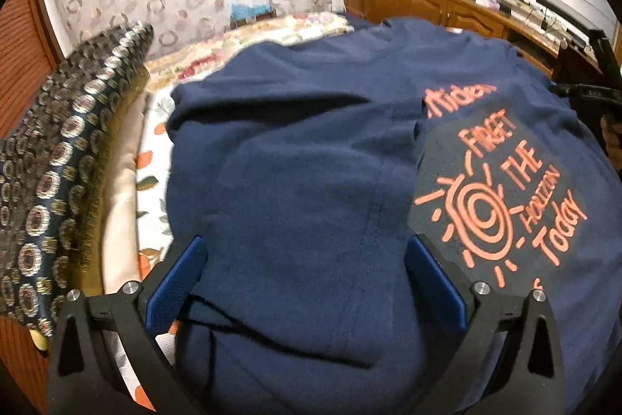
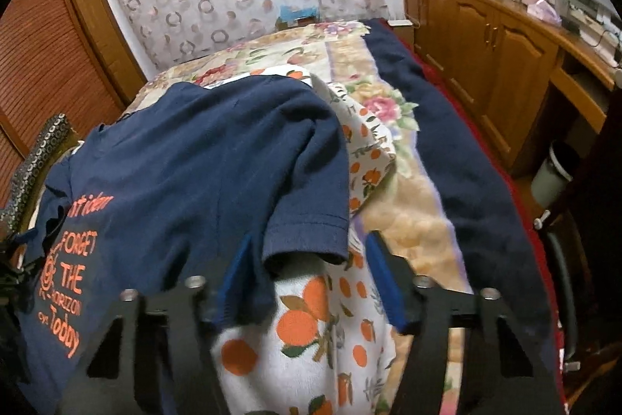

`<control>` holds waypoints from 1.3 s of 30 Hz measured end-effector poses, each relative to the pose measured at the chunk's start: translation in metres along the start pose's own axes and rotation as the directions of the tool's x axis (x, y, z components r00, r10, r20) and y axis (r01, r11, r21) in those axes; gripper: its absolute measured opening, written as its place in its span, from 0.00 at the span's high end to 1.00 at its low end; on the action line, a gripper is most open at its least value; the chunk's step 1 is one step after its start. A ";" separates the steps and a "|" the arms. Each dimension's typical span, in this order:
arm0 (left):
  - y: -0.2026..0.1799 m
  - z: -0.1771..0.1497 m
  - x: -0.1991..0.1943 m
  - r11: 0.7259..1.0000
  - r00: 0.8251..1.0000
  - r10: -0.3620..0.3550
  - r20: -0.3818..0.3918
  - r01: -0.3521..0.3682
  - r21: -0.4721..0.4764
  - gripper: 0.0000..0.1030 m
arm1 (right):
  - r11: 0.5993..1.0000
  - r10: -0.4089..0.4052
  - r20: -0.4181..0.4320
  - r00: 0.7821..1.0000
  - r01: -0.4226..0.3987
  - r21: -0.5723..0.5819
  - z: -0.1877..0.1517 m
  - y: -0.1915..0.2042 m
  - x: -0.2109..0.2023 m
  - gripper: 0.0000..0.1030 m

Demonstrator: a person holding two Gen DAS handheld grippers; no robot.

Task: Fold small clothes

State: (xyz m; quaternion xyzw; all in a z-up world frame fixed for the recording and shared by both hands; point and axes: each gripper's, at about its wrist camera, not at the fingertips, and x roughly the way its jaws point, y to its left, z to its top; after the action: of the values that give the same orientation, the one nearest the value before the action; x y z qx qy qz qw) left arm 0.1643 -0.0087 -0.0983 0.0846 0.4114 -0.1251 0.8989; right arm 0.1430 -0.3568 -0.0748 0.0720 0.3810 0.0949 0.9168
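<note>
A navy T-shirt (image 1: 311, 150) with an orange sun and lettering print (image 1: 501, 189) lies spread on a bed. Its left side is folded inward over the body. My left gripper (image 1: 306, 240) hovers over that folded part, jaws wide open, the blue pads (image 1: 175, 282) clear of the cloth. In the right wrist view the shirt's right sleeve (image 2: 311, 212) lies on a white towel with oranges (image 2: 303, 337). My right gripper (image 2: 310, 240) straddles the sleeve's hem; the jaws stand partly apart, and the right pad (image 2: 383, 282) is clear of the fabric.
A floral bedspread (image 2: 392, 212) covers the bed, with a dark blue blanket (image 2: 458, 150) along its right side. A patterned cushion (image 1: 66, 150) stands at the left. Wooden cabinets (image 2: 486, 41) with clutter on top line the right wall, and a bin (image 2: 552, 174) stands below.
</note>
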 end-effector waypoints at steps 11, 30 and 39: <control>-0.005 0.006 -0.064 0.992 0.980 -0.068 0.187 0.087 -0.094 0.00 | 0.988 -0.035 0.152 0.988 0.057 -0.142 0.005 0.005 -0.033 0.91; -0.040 0.001 -0.091 0.984 0.953 -0.145 0.265 0.166 -0.058 0.00 | 0.973 0.085 0.168 0.982 -0.046 -0.225 -0.010 0.025 -0.030 0.68; -0.049 -0.004 -0.090 0.983 0.953 -0.158 0.260 0.177 -0.050 0.00 | 0.973 0.020 0.115 0.993 0.007 -0.230 0.009 0.056 -0.029 0.62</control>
State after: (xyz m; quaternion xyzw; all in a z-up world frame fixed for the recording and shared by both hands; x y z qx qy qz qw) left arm 0.0903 -0.0405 -0.0352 -0.0003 0.3022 -0.1954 0.9330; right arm 0.1231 -0.3096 -0.0374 -0.0279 0.3130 0.1369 0.9394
